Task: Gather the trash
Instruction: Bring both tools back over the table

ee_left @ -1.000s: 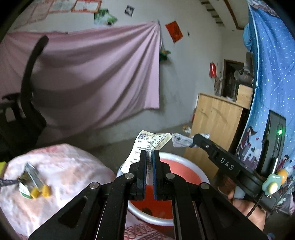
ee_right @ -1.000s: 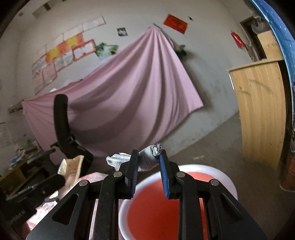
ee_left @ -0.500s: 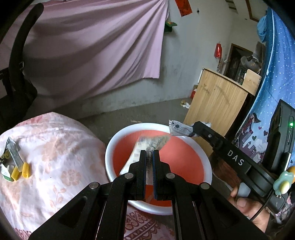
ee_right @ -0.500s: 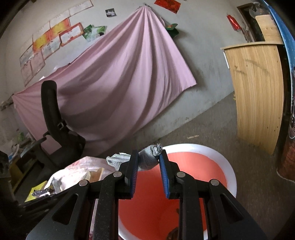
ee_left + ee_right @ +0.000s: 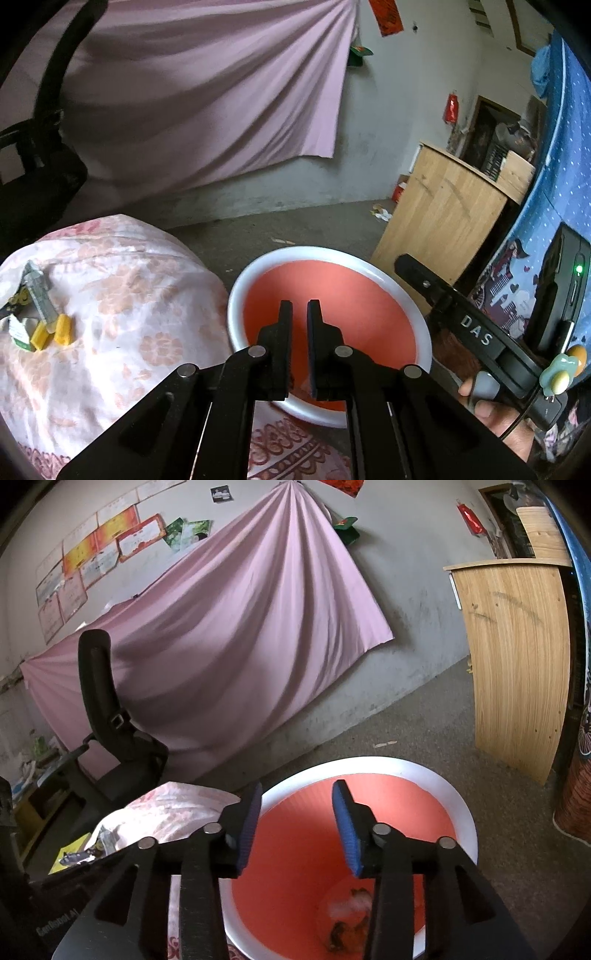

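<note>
Both grippers hang over the round bin with a white rim and orange-red inside (image 5: 384, 275), which stands on the grey floor beside the low mound covered in a pale floral cloth (image 5: 122, 302). The left gripper (image 5: 299, 314) points down into the bin; its black jaws are opening, a narrow gap shows between them, and nothing is between them. The right gripper (image 5: 295, 794), seen in its own view above the near side of the bin, has its blue-padded jaws opening as well, now spread well apart with only the orange wall of the bin visible in the gap; it holds nothing. In the left wrist view the right gripper's black body marked "DAS" reaches in from the right edge, with a person's hand (image 5: 491, 410) gripping its handle. At the bottom of the bin lies crumpled trash (image 5: 351, 904), a pale blurred piece above some darker brownish scraps, partly hidden behind the right gripper's finger. More litter is still on the floral cloth at its left side: a greyish wrapper (image 5: 37, 291), a green-and-white packet (image 5: 16, 328) and two small yellow pieces (image 5: 51, 334) lying just beside one another. Behind stand a black office chair (image 5: 110, 720), a pink sheet hung on the wall (image 5: 240, 627) and a light wooden cabinet (image 5: 517, 657).
</note>
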Tool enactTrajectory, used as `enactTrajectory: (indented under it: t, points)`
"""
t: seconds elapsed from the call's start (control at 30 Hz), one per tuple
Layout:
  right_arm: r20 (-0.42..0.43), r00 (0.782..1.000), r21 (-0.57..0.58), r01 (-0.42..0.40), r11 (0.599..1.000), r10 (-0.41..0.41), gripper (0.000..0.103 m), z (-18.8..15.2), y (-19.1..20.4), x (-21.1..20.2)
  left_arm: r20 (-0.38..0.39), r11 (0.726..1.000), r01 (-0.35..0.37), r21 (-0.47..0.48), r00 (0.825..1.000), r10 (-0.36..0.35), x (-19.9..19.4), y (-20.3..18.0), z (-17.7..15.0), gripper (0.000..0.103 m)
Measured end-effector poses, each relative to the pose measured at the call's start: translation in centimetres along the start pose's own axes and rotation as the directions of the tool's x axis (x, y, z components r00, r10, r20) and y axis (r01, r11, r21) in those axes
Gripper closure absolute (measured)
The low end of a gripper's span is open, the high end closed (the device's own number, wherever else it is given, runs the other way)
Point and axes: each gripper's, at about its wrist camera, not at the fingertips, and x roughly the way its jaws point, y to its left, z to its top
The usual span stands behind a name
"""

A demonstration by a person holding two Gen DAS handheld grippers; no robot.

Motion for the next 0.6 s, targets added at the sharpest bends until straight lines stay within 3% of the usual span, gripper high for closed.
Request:
enactTrajectory:
  t: [0.03,0.17,0.23,0.3,0.33,0.37,0.43,0.53,0.6]
  points:
    - [0.003,1.000,-0.003,-0.001,1.000,0.001,0.058,0.0,0.0,0.0,0.009,1.000,-0.009,-0.006,1.000,0.009,-0.3,0.3,0.0,0.095]
    - [0.033,0.999,-0.028,-0.004,1.000,0.005,0.053,0.1,0.8,-0.4,0.069,0.998,-0.047,-0.045,0.996,0.050,-2.4,2.0,0.0,0.072]
    - [0.049,0.999,-0.041,-0.005,0.999,0.007,0.048,0.1,1.3,-0.6,0.099,0.996,-0.068,-0.061,0.992,0.074,-3.5,2.8,0.0,0.069]
    - [0.075,0.997,-0.063,-0.011,0.998,0.016,0.030,0.1,2.3,-0.9,0.128,0.992,-0.098,-0.074,0.986,0.107,-4.9,3.8,-0.2,0.065]
    - [0.092,0.995,-0.072,-0.017,0.997,0.024,0.026,0.1,2.7,-1.2,0.142,0.990,-0.112,-0.081,0.982,0.123,-5.6,4.4,-0.3,0.062]
    - [0.107,0.994,-0.081,-0.025,0.996,0.033,0.024,0.1,3.1,-1.4,0.157,0.988,-0.128,-0.089,0.977,0.141,-6.3,5.0,-0.5,0.051]
    - [0.143,0.988,-0.111,-0.046,0.993,0.062,0.021,0.1,4.3,-2.0,0.198,0.980,-0.167,-0.110,0.962,0.186,-7.7,6.0,-0.8,0.041]
    - [0.185,0.978,-0.147,-0.072,0.987,0.099,0.005,0.0,5.9,-2.5,0.248,0.967,-0.214,-0.138,0.938,0.243,-9.6,7.5,-1.3,0.009]
    - [0.211,0.969,-0.165,-0.095,0.982,0.130,0.000,-0.4,7.0,-2.9,0.301,0.955,-0.248,-0.163,0.909,0.287,-11.3,8.7,-2.1,0.006]
